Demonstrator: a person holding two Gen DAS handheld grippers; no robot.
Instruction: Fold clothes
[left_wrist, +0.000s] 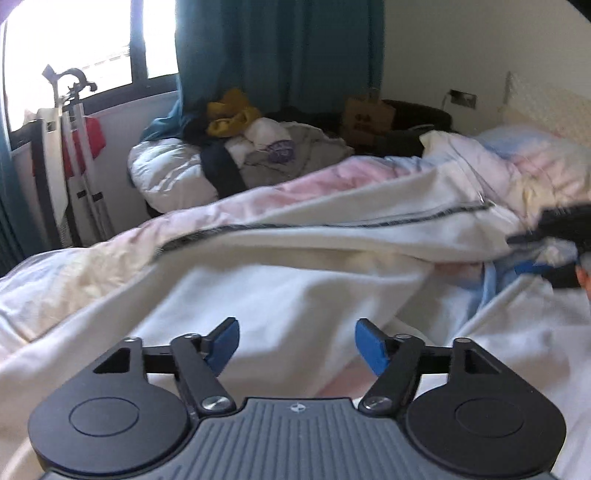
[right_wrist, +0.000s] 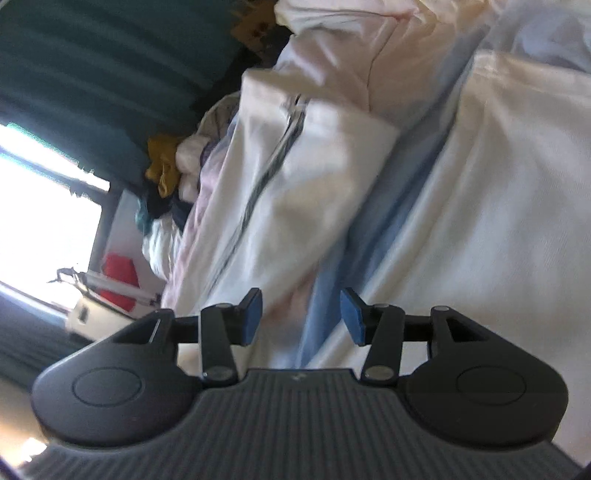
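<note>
A white zip-up jacket with a dark zipper line lies spread and rumpled across the bed, over pastel pink, blue and yellow bedding. My left gripper hovers over the jacket's near white panel. It is open, and its blue pads have nothing between them. In the right wrist view the picture is rolled sideways. There the same jacket runs beside a blue fold of cloth. My right gripper is open above that fold, pads clear of the fabric. A dark blurred shape at the right edge of the left wrist view is the other tool.
A heap of clothes topped by a yellow garment sits beyond the bed. Behind it hang teal curtains, with a bright window beside them. A white rack stands at the left, a brown paper bag at the back.
</note>
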